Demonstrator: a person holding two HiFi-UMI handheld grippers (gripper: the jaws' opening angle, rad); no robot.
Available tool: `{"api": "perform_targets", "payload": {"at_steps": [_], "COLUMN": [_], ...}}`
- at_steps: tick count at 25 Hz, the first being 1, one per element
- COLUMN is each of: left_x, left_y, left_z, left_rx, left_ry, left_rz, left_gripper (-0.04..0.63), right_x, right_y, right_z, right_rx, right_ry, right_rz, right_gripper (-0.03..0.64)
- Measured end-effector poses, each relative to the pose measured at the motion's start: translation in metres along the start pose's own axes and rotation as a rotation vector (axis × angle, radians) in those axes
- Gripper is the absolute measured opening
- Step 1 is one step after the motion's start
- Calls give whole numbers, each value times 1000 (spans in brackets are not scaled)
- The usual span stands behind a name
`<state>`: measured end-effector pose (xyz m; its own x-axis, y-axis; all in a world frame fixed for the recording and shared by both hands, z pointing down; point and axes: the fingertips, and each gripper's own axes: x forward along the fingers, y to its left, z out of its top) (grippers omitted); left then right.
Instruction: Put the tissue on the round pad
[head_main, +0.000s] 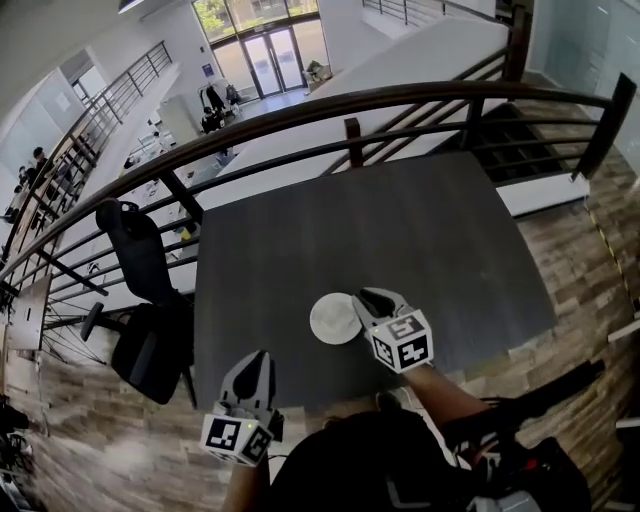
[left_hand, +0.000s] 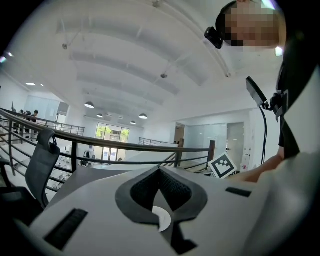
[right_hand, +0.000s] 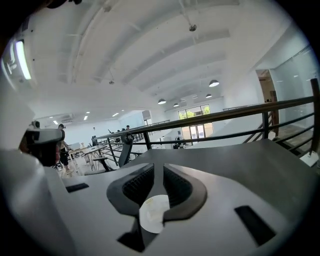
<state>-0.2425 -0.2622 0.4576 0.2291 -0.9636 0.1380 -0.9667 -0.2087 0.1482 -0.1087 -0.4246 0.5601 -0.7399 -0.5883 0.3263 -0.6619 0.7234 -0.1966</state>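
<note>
L hand-held gripper (left_hand: 159, 169) shut; R hand-held gripper (right_hand: 158, 167) barely ajar; both empty.

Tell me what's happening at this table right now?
A person holds a gripper in each hand over a dark table. The right gripper hangs by the white round pad, jaws a slit apart with nothing between them. The left gripper is shut and empty at the table's near edge. I can't make out a tissue.

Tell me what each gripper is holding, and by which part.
Nothing is held. The left gripper is shut and empty; the right gripper, jaws slightly apart, is empty too, near the round pad.
</note>
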Motion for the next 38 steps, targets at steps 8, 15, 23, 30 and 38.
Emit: {"api": "perform_targets", "payload": {"at_steps": [8,15,23,30,38], "left_x": [3,3,1,-1,-1], "left_y": [-6,-7,-14,-11,-16], "left_z": [12,12,16,17,17], "left_rx": [-11,-10,-44,-10,11], "left_ry": [-46,-38,-45,-31,-39], "left_rz": [-72,-88,-104,-91,-112], "left_gripper": [-6,-6,-6,-6,-6], "right_x": [-41,-67,-93,-101,-104], "right_y": [20,39,44,47,53], "right_z": [26,48,76,84,87], "right_rx": [-9,3,25,5,-4], "right_ry": [-42,-91,-176,-184,-192], "right_rz": [-19,-5,-34,-39,-27], "right_gripper": [2,2,0,0,0]}}
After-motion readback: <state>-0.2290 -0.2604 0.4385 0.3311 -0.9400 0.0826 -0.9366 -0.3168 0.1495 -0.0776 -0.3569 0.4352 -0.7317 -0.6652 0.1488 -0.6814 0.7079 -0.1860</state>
